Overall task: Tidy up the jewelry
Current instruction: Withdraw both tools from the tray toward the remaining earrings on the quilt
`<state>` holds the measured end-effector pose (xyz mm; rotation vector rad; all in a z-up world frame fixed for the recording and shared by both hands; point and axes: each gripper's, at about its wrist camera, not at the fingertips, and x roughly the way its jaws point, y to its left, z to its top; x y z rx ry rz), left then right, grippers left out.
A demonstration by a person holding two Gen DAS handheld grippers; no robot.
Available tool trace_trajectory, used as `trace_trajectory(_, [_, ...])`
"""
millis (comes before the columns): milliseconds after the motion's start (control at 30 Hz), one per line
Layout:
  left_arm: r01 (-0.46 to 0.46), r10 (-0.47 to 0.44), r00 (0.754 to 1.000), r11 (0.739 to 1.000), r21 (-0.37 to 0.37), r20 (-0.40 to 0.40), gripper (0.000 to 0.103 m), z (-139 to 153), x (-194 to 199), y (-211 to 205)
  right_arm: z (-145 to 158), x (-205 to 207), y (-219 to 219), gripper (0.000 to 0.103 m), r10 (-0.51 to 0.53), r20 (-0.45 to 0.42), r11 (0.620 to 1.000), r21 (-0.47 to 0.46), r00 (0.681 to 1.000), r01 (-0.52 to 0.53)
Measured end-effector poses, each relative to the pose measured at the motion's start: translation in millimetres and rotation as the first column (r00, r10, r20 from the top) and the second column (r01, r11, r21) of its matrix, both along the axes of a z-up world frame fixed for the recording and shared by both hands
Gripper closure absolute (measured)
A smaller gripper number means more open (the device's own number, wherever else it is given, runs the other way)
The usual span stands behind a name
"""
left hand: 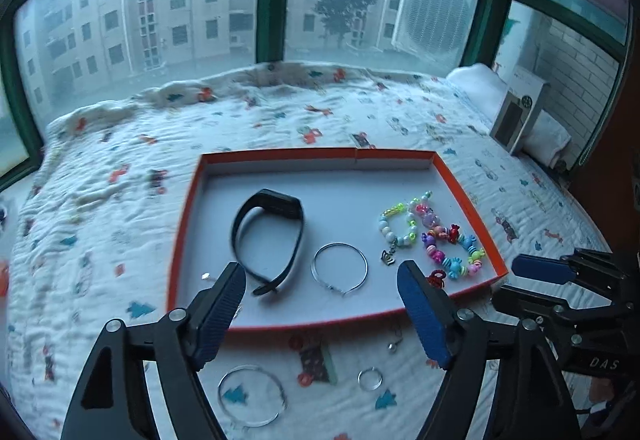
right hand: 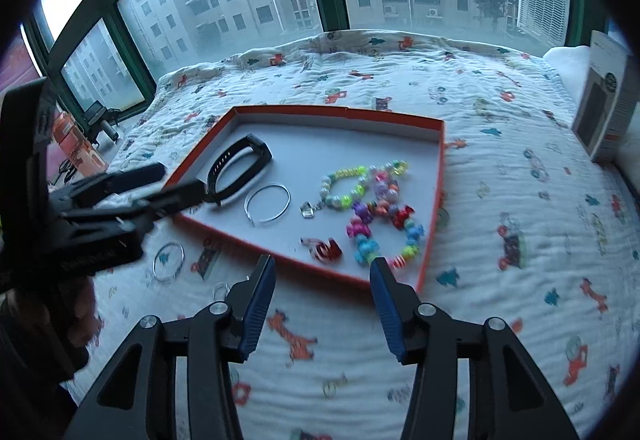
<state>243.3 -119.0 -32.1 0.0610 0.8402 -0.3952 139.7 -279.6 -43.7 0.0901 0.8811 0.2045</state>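
An orange-rimmed white tray lies on the bed. In it are a black wristband, a silver hoop, a pale bead bracelet with a charm, a colourful candy bracelet and a red hair clip. My left gripper is open and empty over the tray's near edge. My right gripper is open and empty just before the tray's near corner. On the quilt outside the tray lie a large silver hoop and a small ring.
A small earring lies on the quilt by the tray. A patterned quilt covers the bed. A white box and rolled towels stand at the far right by the window. The right gripper shows in the left wrist view.
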Motion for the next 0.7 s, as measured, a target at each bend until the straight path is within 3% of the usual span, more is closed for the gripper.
trace_trajectory(333, [-0.083, 0.083, 0.997, 0.996, 0.011, 0.01, 0.016, 1.2, -41.5, 39.6, -21.6, -28.2, -16.1, 0.048, -0.018, -0.06, 0.999, -0.029, 0.998, 0.016])
trace_trajectory(700, [-0.115, 0.116, 0.992, 0.993, 0.013, -0.05, 0.016, -26.4, -54.4, 62.7, -46.5, -10.5, -27.9, 0.048, -0.028, -0.116, 0.999, -0.035, 0.993, 0.024])
